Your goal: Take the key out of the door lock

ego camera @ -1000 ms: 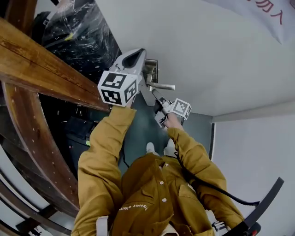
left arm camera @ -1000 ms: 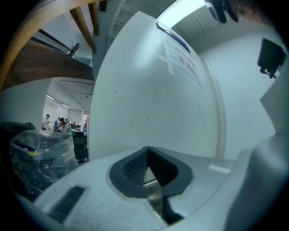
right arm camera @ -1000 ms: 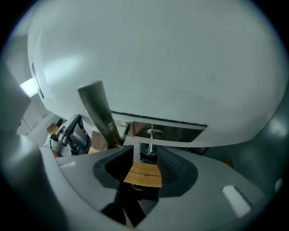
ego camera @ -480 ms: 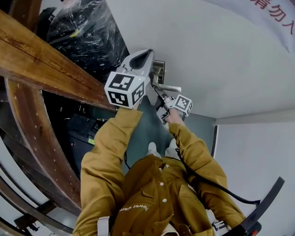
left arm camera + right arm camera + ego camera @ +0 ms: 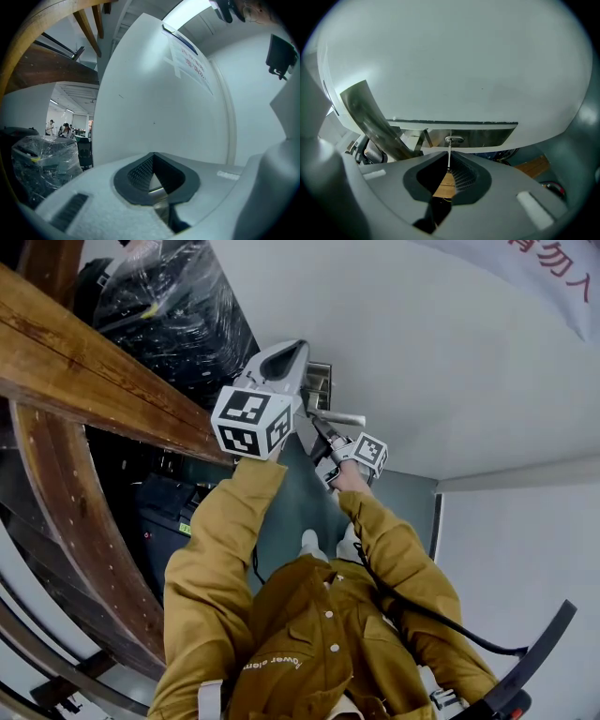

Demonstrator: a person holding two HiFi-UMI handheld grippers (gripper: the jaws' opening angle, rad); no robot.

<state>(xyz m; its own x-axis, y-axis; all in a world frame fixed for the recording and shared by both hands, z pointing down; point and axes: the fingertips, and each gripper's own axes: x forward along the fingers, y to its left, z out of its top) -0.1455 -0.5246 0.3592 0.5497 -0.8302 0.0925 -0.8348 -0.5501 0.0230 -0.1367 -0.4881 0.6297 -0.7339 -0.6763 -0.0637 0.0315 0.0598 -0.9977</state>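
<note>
A thin silver key (image 5: 449, 153), seen edge-on, sticks out of the lock cylinder (image 5: 454, 139) in the steel lock plate (image 5: 487, 136) of a white door (image 5: 422, 352). My right gripper (image 5: 448, 162) points straight at it. Its jaws are closing, the key's outer end lies between the pads, and they look pressed on it. The lever handle (image 5: 370, 119) slants past on the left. In the head view the right gripper (image 5: 316, 424) sits just under the handle (image 5: 342, 417). My left gripper (image 5: 302, 345) hovers beside the lock plate (image 5: 320, 381), its tips (image 5: 153, 155) together with nothing between them.
Heavy wooden beams (image 5: 94, 371) run along the left. Dark goods wrapped in plastic (image 5: 169, 306) stand behind them. A paper notice (image 5: 187, 61) is stuck high on the door. A black cable (image 5: 441, 624) trails from my right arm.
The head view has shifted a little. The right gripper has edged closer under the handle; the left gripper stays beside the lock plate.
</note>
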